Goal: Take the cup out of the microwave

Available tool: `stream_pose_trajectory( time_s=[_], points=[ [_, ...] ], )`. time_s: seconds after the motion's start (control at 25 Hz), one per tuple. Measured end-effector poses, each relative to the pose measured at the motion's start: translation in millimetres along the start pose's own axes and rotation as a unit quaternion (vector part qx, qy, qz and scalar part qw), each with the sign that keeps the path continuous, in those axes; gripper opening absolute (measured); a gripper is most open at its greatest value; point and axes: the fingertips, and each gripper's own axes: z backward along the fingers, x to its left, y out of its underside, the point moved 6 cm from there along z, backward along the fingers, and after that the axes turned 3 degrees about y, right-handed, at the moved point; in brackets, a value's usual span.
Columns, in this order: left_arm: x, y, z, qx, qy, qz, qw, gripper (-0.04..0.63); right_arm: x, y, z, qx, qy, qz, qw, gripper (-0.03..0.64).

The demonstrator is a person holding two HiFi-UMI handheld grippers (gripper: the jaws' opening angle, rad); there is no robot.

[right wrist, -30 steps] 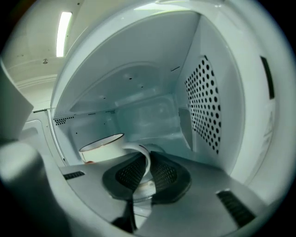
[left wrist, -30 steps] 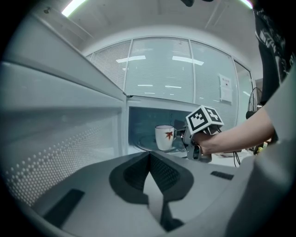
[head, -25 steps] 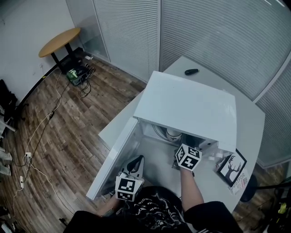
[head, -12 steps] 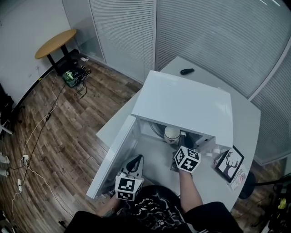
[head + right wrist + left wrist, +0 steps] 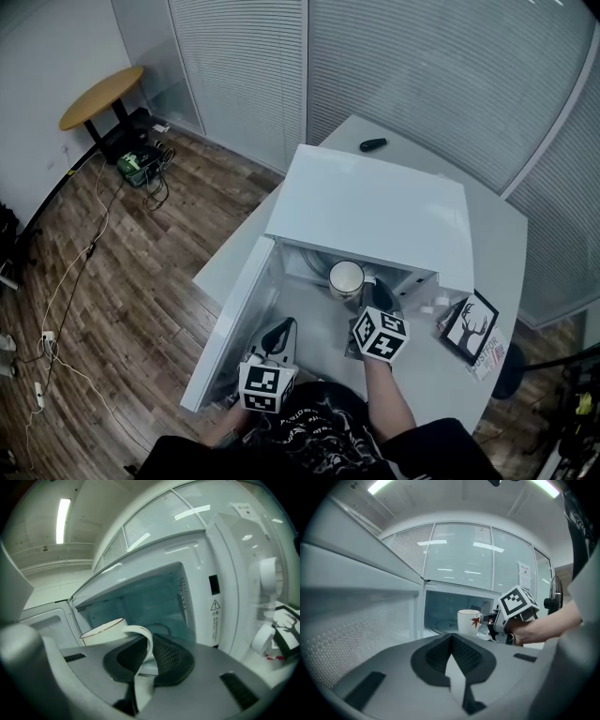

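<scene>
A white cup (image 5: 346,278) is at the mouth of the open microwave (image 5: 375,211), its handle pinched by the right tongs (image 5: 368,289) at its 4 o'clock. The left tongs (image 5: 279,335), closed and empty, hover at 8 o'clock beside the door (image 5: 230,328). The cup looks gripped but not yet out on the worktop (image 5: 506,244).

Hidden: lower body of the cup (image 5: 101,634), behind the right claw (image 5: 142,657); most of the microwave (image 5: 375,211) cavity, under its own top in the head view.
Cut off: person (image 5: 319,439), at the bottom edge.
Too small to tell: dark object (image 5: 373,144) on the counter (image 5: 511,234); print on the warning label (image 5: 214,613).
</scene>
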Motion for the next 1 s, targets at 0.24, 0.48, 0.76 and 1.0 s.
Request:
stream_pose_trajectory(
  time_s=[0.24, 0.48, 0.76, 1.0],
  points=[
    [3.2, 1.7, 0.8, 0.0, 0.006, 0.004, 1.0, 0.006, 4.2, 3.0, 15.4, -0.001, -0.001, -0.01, 1.0, 0.038],
    [-0.1, -0.3, 2.8, -0.001, 0.022, 0.002, 0.9998, 0.006, 5.3, 6.8, 36.2, -0.002, 0.005, -0.021, 1.0, 0.039],
    [-5.2, -3.1, 4.9, -0.005, 0.041, 0.001, 0.9991, 0.006, 2.7, 16.7, 59.0, 0.003, 0.021, -0.032, 0.999, 0.041],
    [-7.1, -4.6, 6.2, -0.007, 0.053, 0.0, 0.9986, 0.006, 3.5, 22.6, 77.0, 0.001, 0.03, -0.043, 0.999, 0.041]
  ],
)
